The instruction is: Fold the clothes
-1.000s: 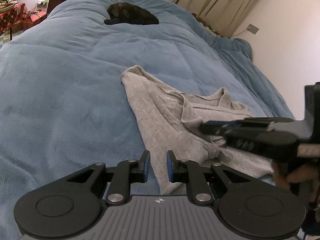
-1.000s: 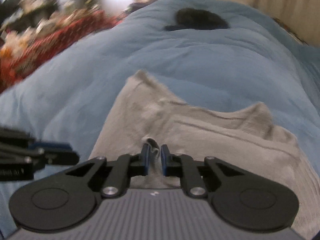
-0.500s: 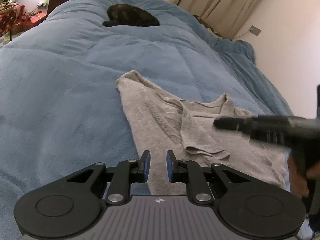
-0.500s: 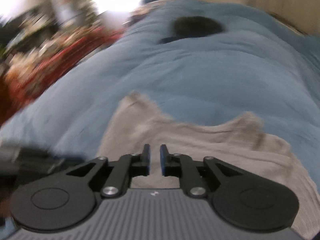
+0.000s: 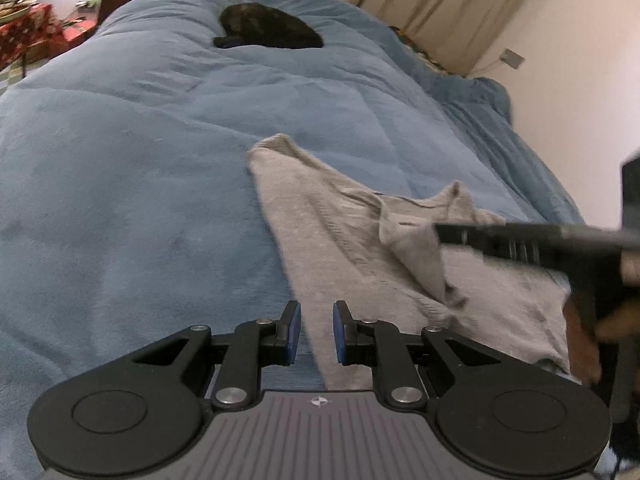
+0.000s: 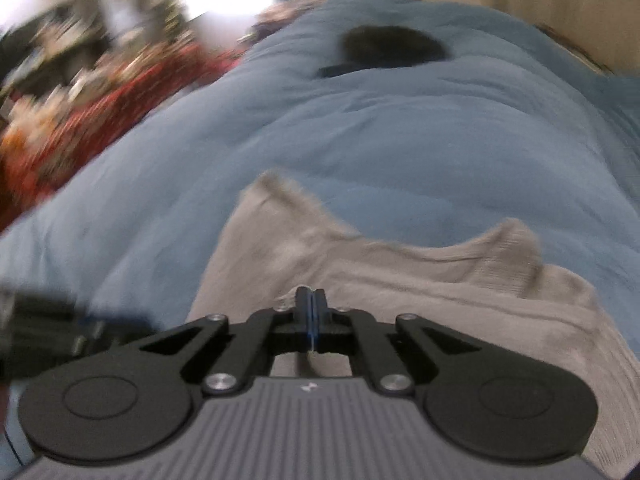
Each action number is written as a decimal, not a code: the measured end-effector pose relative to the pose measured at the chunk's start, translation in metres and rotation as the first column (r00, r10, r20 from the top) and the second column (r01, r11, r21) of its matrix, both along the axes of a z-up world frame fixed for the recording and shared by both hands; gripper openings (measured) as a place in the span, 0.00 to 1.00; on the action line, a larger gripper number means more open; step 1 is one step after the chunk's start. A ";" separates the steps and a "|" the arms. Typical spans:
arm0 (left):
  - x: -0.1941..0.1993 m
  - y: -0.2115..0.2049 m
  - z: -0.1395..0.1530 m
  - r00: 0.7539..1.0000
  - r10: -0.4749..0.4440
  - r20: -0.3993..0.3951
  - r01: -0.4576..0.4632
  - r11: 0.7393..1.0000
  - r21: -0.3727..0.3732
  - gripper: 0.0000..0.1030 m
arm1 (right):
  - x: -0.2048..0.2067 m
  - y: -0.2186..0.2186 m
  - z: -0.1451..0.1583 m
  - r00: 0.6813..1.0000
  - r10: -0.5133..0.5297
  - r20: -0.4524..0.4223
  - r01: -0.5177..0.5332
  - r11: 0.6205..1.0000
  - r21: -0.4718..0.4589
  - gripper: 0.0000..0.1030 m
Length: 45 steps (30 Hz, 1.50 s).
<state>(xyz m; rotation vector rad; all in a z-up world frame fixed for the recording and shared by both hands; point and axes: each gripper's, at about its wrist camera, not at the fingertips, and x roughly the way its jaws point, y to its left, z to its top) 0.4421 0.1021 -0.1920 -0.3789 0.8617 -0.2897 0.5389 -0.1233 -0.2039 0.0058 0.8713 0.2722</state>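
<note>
Grey shirt (image 5: 360, 248): lying crumpled on the blue blanket (image 5: 140, 168), a fold bunching up at its middle
Left gripper (image 5: 315, 332): hovering over the shirt's near edge, blue pads standing slightly apart, nothing between them
Right gripper (image 6: 310, 320): hanging above the shirt, pads pressing together, no cloth visibly caught
Black heap (image 5: 268, 32): resting far up the blanket

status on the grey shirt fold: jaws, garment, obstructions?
Left gripper jaws apart, empty. Right gripper jaws shut, nothing visible between. Grey shirt rumpled on blue duvet, unfolded. Dark bundle far off, clear.
</note>
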 end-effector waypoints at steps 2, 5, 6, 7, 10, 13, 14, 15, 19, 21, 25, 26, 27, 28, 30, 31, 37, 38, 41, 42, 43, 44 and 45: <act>0.000 -0.011 0.005 0.997 -0.067 0.028 0.067 0.998 -0.017 0.15 | 0.012 -0.023 0.003 0.994 -0.109 -0.018 0.110 0.992 0.055 0.00; 0.001 -0.036 0.013 0.974 -0.209 0.091 0.208 0.978 0.026 0.15 | 0.026 -0.058 -0.001 0.970 -0.229 -0.075 0.238 0.961 0.141 0.00; 0.002 -0.045 0.014 0.962 -0.251 0.105 0.247 0.968 0.054 0.15 | 0.030 -0.067 -0.003 0.965 -0.248 -0.088 0.259 0.952 0.162 0.00; 0.002 -0.054 0.015 0.949 -0.291 0.118 0.282 0.956 0.087 0.15 | 0.034 -0.072 -0.006 0.963 -0.251 -0.097 0.265 0.950 0.166 0.00; 0.005 -0.076 0.015 0.912 -0.385 0.143 0.364 0.918 0.157 0.19 | 0.044 -0.079 -0.014 0.964 -0.245 -0.108 0.259 0.954 0.149 0.00; 0.004 -0.097 0.013 0.862 -0.481 0.161 0.432 0.862 0.266 0.31 | 0.050 -0.078 -0.021 0.967 -0.227 -0.116 0.241 0.962 0.125 0.01; 0.003 -0.103 0.010 0.844 -0.512 0.159 0.449 0.838 0.311 0.31 | 0.051 -0.077 -0.022 0.968 -0.222 -0.120 0.237 0.963 0.128 0.01; 0.003 -0.109 0.008 0.831 -0.535 0.154 0.460 0.815 0.351 0.31 | 0.051 -0.075 -0.025 0.967 -0.222 -0.121 0.238 0.962 0.134 0.01; -0.001 -0.122 0.003 0.786 -0.599 0.156 0.474 0.744 0.472 0.31 | 0.050 -0.075 -0.031 0.965 -0.221 -0.143 0.244 0.954 0.174 0.17; -0.001 -0.125 0.004 0.771 -0.615 0.165 0.473 0.727 0.497 0.31 | 0.046 -0.078 -0.031 0.962 -0.232 -0.143 0.256 0.948 0.188 0.19; 0.003 -0.123 0.005 0.749 -0.639 0.175 0.493 0.715 0.496 0.32 | 0.035 -0.082 -0.028 0.966 -0.214 -0.145 0.242 0.947 0.212 0.31; 0.003 -0.124 0.004 0.738 -0.652 0.174 0.499 0.701 0.508 0.32 | 0.034 -0.080 -0.028 0.968 -0.204 -0.146 0.231 0.950 0.210 0.31; 0.003 -0.125 0.002 0.725 -0.667 0.171 0.506 0.685 0.525 0.32 | 0.032 -0.079 -0.028 0.971 -0.194 -0.142 0.221 0.954 0.205 0.31; 0.003 -0.127 0.000 0.713 -0.682 0.165 0.512 0.667 0.542 0.32 | 0.031 -0.079 -0.027 0.973 -0.186 -0.138 0.211 0.957 0.199 0.31; 0.004 -0.128 -0.004 0.691 -0.706 0.155 0.523 0.636 0.568 0.32 | 0.029 -0.077 -0.026 0.978 -0.168 -0.127 0.191 0.962 0.197 0.31; 0.006 -0.128 -0.005 0.682 -0.716 0.151 0.530 0.625 0.573 0.32 | 0.029 -0.078 -0.026 0.978 -0.166 -0.125 0.189 0.961 0.200 0.31; 0.005 -0.135 -0.009 0.618 -0.776 0.128 0.547 0.541 0.639 0.33 | 0.021 -0.082 -0.026 0.978 -0.155 -0.137 0.182 0.961 0.207 0.31; 0.005 -0.135 -0.009 0.610 -0.782 0.128 0.549 0.533 0.643 0.32 | 0.021 -0.080 -0.027 0.980 -0.148 -0.133 0.172 0.965 0.199 0.31; 0.004 -0.139 -0.011 0.596 -0.794 0.121 0.551 0.514 0.658 0.32 | 0.023 -0.075 -0.028 0.985 -0.131 -0.110 0.149 0.975 0.168 0.31; 0.006 -0.141 -0.011 0.601 -0.790 0.118 0.544 0.513 0.664 0.27 | 0.025 -0.073 -0.029 0.986 -0.126 -0.106 0.142 0.977 0.162 0.30; 0.007 -0.142 -0.012 0.611 -0.782 0.120 0.536 0.521 0.665 0.13 | 0.027 -0.072 -0.031 0.987 -0.122 -0.109 0.138 0.978 0.158 0.18; 0.008 -0.142 -0.011 0.627 -0.768 0.127 0.528 0.539 0.656 0.10 | 0.029 -0.071 -0.033 0.986 -0.120 -0.115 0.137 0.979 0.154 0.08; 0.009 -0.141 -0.010 0.643 -0.754 0.135 0.522 0.560 0.643 0.10 | 0.030 -0.071 -0.033 0.985 -0.125 -0.115 0.142 0.978 0.150 0.04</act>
